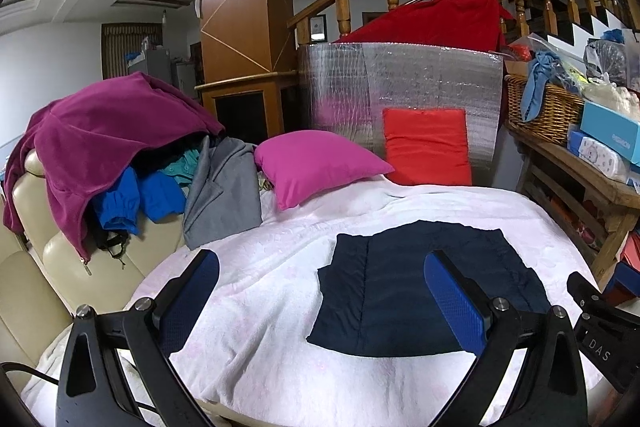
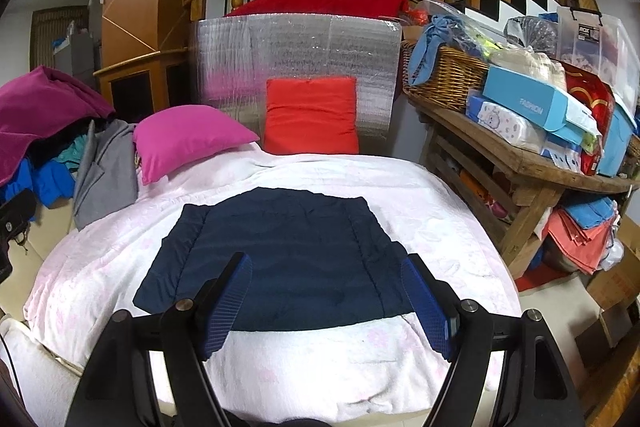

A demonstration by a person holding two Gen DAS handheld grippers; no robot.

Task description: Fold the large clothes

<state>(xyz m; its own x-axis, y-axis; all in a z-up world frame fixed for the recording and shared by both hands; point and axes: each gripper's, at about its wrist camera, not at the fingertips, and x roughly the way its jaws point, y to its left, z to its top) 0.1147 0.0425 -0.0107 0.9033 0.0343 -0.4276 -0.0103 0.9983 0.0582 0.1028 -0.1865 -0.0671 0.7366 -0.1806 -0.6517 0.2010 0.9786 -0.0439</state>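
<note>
A dark navy garment (image 1: 404, 283) lies flat, folded into a rough rectangle, on the white-pink blanket (image 1: 260, 287); it also shows in the right wrist view (image 2: 280, 259). My left gripper (image 1: 320, 291) is open and empty, held above the blanket at the garment's left side. My right gripper (image 2: 326, 291) is open and empty, above the garment's near edge. Neither gripper touches the cloth.
A pile of clothes (image 1: 100, 147) with a purple top, blue and grey items sits on a cream sofa (image 1: 40, 287) at the left. A pink pillow (image 1: 316, 163) and a red pillow (image 1: 428, 147) lie at the back. A wooden bench (image 2: 520, 163) with a basket and boxes stands at the right.
</note>
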